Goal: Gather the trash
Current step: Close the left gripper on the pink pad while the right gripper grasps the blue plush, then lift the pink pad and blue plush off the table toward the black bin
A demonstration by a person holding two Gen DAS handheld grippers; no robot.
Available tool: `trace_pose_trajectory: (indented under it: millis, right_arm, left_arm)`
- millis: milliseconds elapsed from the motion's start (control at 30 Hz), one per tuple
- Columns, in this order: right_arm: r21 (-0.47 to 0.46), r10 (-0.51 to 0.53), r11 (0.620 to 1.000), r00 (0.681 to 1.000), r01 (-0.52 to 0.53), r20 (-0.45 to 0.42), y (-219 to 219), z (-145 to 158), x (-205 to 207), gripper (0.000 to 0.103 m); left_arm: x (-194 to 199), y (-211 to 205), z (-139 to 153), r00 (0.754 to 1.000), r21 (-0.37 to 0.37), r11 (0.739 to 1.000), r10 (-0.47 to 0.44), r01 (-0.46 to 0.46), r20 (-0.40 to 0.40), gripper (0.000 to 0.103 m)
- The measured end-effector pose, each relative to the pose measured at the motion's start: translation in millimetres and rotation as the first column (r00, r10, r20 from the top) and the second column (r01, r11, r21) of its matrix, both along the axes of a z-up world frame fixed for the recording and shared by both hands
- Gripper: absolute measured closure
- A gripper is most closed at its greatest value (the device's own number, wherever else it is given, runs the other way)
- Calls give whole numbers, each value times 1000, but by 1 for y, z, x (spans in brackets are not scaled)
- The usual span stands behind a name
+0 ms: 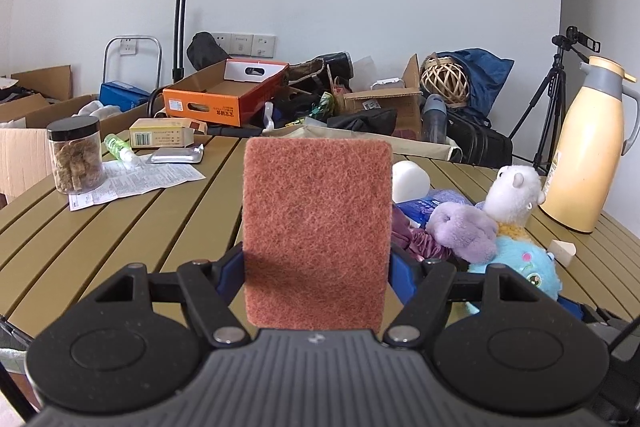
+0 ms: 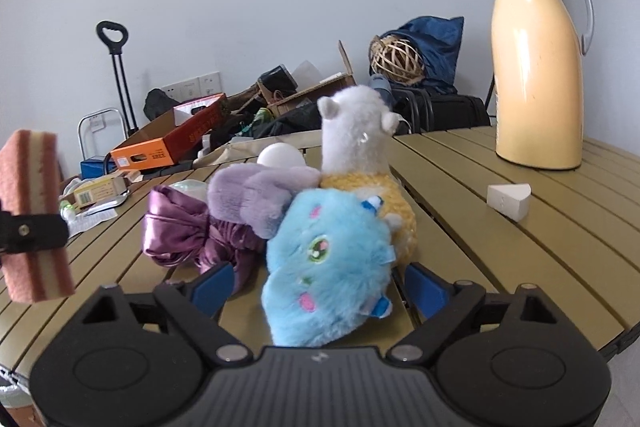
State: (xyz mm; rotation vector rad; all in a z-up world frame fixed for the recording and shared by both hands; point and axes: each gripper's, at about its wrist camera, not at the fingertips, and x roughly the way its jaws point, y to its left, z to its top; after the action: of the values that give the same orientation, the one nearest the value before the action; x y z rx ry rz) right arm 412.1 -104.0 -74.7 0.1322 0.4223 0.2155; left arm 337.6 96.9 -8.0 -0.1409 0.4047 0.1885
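Note:
My left gripper is shut on a brown-faced scouring sponge, held upright above the table; the sponge also shows in the right wrist view at far left. My right gripper is open, its blue fingers on either side of a blue plush toy lying on the slatted table. I cannot tell if the pads touch it. Paper sheets, a foil pack and a small green bottle lie at the table's far left.
A white alpaca plush, a lilac plush and purple satin cloth sit behind the blue toy. A yellow thermos and a white wedge stand right. A snack jar stands left. Boxes and bags crowd the floor beyond.

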Motion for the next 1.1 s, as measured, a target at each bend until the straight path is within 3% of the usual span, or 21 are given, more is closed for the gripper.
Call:
trace_pose_trajectory:
  millis: [67, 133, 200, 400, 633, 1100]
  right_arm:
    - [9, 4, 1000, 1000, -4, -7, -2, -2, 2, 26]
    - [23, 11, 1000, 1000, -10, -18, -4, -3, 4, 44]
    - [36, 28, 999, 999, -27, -25, -4, -4, 3, 52]
    - [-31, 63, 998, 998, -62, 23, 7, 0, -11, 64]
    - [-22, 75, 997, 997, -74, 33, 6, 2, -17, 69]
    - [23, 85, 996, 995, -86, 54, -7, 13, -32, 69]
  left_arm:
    - [1, 0, -2, 1000, 9, 1000, 1, -1, -6, 31]
    - [1, 1, -4, 1000, 8, 1000, 1, -1, -12, 31]
    - [1, 1, -4, 1000, 8, 1000, 4, -4, -12, 31]
    - [0, 0, -4, 1000, 11, 1000, 1, -1, -5, 31]
    - [1, -1, -5, 1000, 14, 1000, -1, 1, -8, 31]
    - [-3, -2, -3, 1000, 18, 1000, -9, 9, 1, 31]
